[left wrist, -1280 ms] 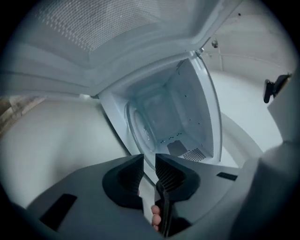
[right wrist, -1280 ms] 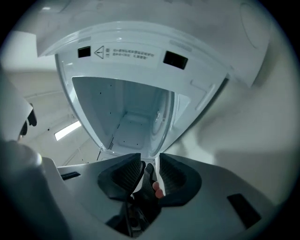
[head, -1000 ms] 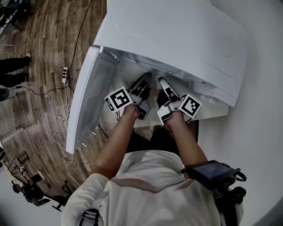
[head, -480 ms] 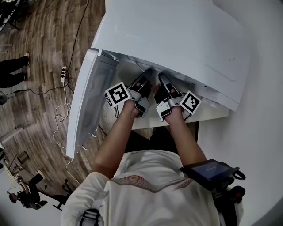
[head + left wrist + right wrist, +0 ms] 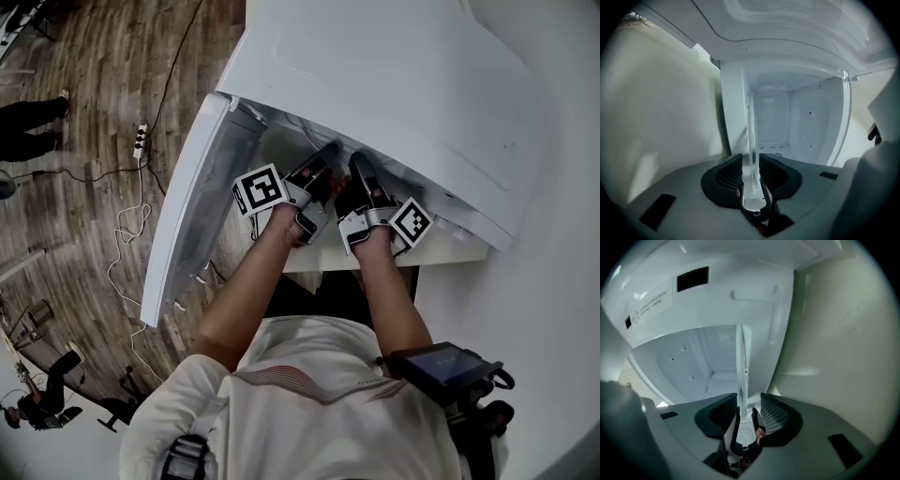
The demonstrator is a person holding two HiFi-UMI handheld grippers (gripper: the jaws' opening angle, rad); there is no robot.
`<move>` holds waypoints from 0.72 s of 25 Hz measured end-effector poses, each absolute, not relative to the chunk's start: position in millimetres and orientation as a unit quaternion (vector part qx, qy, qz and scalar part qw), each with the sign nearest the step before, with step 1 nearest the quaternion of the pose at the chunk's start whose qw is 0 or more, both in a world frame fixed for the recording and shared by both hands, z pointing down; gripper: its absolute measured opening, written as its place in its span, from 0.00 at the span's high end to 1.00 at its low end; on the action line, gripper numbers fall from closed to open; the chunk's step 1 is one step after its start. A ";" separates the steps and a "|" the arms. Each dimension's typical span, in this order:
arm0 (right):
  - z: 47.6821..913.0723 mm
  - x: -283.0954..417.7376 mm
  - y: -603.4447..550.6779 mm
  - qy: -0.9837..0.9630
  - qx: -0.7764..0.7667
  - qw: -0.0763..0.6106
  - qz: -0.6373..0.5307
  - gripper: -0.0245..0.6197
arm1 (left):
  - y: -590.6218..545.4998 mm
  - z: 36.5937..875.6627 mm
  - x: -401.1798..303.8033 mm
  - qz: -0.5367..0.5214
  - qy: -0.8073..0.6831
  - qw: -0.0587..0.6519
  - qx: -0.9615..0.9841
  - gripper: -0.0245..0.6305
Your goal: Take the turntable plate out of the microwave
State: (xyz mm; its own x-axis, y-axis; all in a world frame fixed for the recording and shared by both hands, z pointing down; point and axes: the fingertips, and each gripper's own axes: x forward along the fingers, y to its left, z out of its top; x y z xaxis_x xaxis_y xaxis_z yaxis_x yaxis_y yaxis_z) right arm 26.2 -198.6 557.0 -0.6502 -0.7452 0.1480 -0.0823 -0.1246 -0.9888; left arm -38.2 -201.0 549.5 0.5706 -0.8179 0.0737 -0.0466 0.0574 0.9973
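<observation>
The white microwave (image 5: 394,84) stands with its door (image 5: 192,206) swung open to the left. Both grippers reach side by side into its mouth. The clear glass turntable plate (image 5: 751,131) shows edge-on in the left gripper view, running from the cavity (image 5: 787,122) back between the jaws. My left gripper (image 5: 751,164) (image 5: 323,159) is shut on that rim. In the right gripper view the plate (image 5: 740,366) lies against the left pad of my right gripper (image 5: 749,406) (image 5: 361,164). Those jaws stand wide, with a gap to the other pad. The head view hides the plate.
The microwave sits on a white table (image 5: 553,281). The open door juts out over the wooden floor, where a power strip (image 5: 139,141) and cables lie. A person's legs (image 5: 28,127) stand at the far left. A dark device (image 5: 441,366) hangs at the holder's waist.
Both hands stay at the microwave's mouth. The two marker cubes have tilted a little as the wrists rolled. The head view has shifted slightly.
</observation>
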 end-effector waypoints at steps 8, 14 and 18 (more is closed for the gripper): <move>560.4 31.3 -198.8 0.574 -0.345 0.260 -0.696 0.78 | -202.1 550.3 -31.0 -0.286 -0.350 0.661 0.599 0.85; 557.3 29.3 -197.3 0.577 -0.345 0.258 -0.694 0.83 | -200.6 550.3 -31.7 -0.283 -0.348 0.672 0.590 0.89; 551.9 28.3 -196.0 0.594 -0.343 0.264 -0.678 0.90 | -199.1 547.8 -32.1 -0.301 -0.336 0.668 0.592 0.90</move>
State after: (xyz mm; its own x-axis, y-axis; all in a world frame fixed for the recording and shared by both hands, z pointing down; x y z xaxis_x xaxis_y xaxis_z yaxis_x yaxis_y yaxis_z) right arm 28.3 -196.0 551.9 -0.6254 -0.7653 0.1524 -0.0503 -0.1554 -0.9866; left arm -32.1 -199.1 547.8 0.5932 -0.7998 0.0917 0.0047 0.1174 0.9931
